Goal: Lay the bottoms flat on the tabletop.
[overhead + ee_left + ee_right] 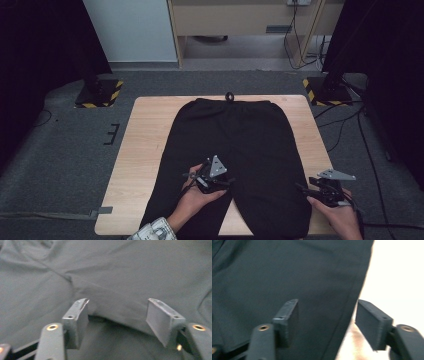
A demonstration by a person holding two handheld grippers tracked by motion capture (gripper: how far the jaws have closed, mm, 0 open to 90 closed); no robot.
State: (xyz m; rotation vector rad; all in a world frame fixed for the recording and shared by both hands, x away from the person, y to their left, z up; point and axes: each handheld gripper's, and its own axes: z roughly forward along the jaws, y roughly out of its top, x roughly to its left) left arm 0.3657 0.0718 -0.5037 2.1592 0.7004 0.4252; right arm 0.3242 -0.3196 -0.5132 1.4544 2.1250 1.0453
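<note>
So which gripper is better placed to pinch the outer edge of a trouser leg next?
Right. The right gripper is open astride the outer edge of the black trousers, with the table beside it; the left gripper hovers over the crotch.

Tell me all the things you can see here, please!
black pants: one, black, spread flat on the table, waistband at the far edge, legs toward the person
table: one, light wood, in the middle of the grey carpet
yellow-and-black striped bases: two, on the floor past the table's far corners
cables: several, black, on the floor at the right
left gripper: one, black with a grey plate, over the crotch of the pants, jaws apart, nothing between them
right gripper: one, black with a grey plate, at the outer edge of the right-hand leg, jaws apart
hands: two, coming in from the bottom, one on each gripper
</note>
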